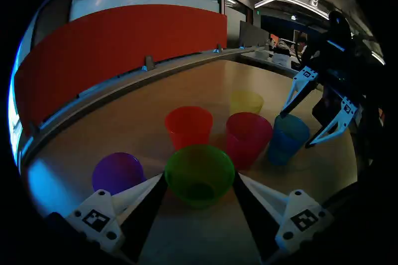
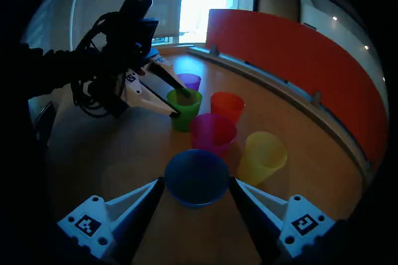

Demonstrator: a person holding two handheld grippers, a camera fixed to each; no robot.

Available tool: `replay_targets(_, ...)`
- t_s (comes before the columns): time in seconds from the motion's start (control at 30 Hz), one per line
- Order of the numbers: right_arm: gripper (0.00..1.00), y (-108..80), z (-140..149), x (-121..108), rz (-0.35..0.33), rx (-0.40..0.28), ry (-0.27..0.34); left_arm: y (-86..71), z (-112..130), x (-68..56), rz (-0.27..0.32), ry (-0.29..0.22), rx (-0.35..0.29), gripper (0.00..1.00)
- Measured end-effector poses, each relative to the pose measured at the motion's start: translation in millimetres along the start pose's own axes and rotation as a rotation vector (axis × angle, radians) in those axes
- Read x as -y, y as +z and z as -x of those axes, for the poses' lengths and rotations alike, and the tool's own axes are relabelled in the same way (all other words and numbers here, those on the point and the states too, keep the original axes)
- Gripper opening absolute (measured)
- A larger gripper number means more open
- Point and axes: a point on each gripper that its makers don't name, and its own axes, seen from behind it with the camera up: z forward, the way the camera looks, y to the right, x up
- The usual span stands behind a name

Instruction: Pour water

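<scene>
Grippers spread cup-wide: left gripper straddles green cup at 6 o'clock, right gripper straddles blue cup at its 6 o'clock. Can't tell if either is squeezing. Probably thin plastic, light, flexes, slippery. Pinch mid-wall gently.

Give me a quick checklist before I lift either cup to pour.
1. Left hand-held gripper straddles the green cup: ok.
2. Right hand-held gripper straddles the blue cup: ok.
3. Both grips pressing firmly: cannot tell.
4. Both cups upright on the table: ok.
5. Water in either cup: cannot tell.
6. Clearance from the magenta cup: not ok, it stands close to both.
</scene>
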Motion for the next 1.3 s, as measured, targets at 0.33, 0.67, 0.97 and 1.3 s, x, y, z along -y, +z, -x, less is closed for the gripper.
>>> replay_targets(0.33, 1.00, 9.5, 1, 0, -0.004, 0.015, 0.007, 7.7, -2, 0.5, 0.004, 0.000, 0.004, 0.91)
replay_targets(0.67, 1.00, 15.9, 1, 0, -0.008, 0.021, 0.026, 10.8, 1, 0.3, 0.000, 0.019, 0.014, 0.90)
replay_targets(0.97, 1.00, 14.6, 2, -1, -0.008, 0.020, 0.026, 12.1, 1, 3.3, -0.028, 0.043, 0.027, 0.86)
replay_targets(1.3, 1.00, 15.2, 1, 0, -0.007, 0.024, 0.026, 4.7, 1, -0.4, -0.025, 0.055, 0.019, 0.86)
